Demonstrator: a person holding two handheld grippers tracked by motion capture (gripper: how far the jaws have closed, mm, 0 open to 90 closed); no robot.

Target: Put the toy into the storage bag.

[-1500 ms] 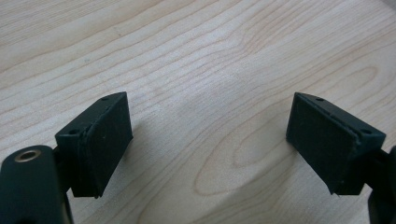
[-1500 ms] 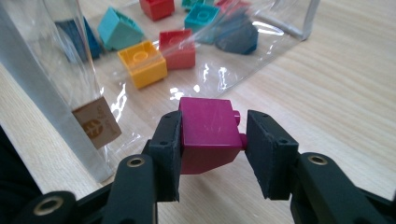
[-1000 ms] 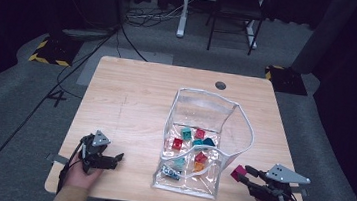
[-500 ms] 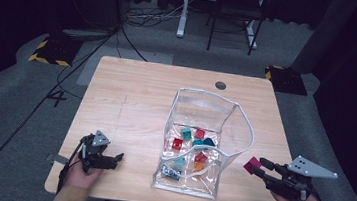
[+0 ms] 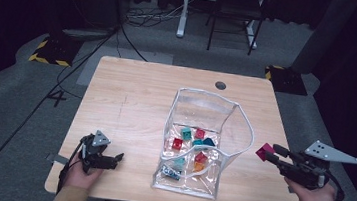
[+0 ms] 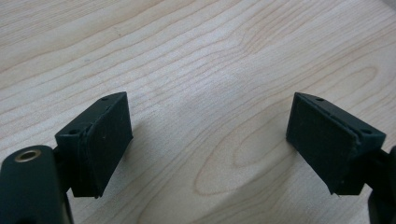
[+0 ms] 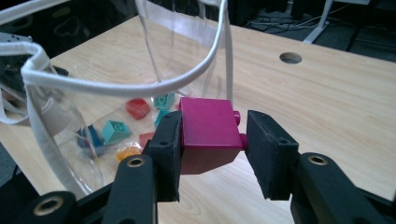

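Note:
A clear plastic pouch (image 5: pixel 207 94) with a white-trimmed rim stands open on the wooden table (image 5: pixel 131 100), and several coloured bricks (image 5: pixel 189 135) lie inside it. My right gripper (image 5: pixel 272 153) hovers to the right of the pouch, above the table's front right corner, shut on a magenta brick (image 5: pixel 264 152). In the right gripper view the magenta brick (image 7: pixel 208 130) sits between the pads of the right gripper (image 7: pixel 212 136), studs against the right pad, with the pouch rim (image 7: pixel 116 86) just ahead. My left gripper (image 5: pixel 117 158) rests open at the front left, and the left gripper (image 6: pixel 208 126) holds nothing over bare wood.
A round cable hole (image 5: pixel 221 85) sits near the table's far edge. Black cables (image 5: pixel 61 93) run over the floor on the left. A chair and a desk frame (image 5: pixel 215 14) stand beyond the table.
My right gripper has risen with the magenta brick and drifted right, away from the pouch. The left gripper has stayed put.

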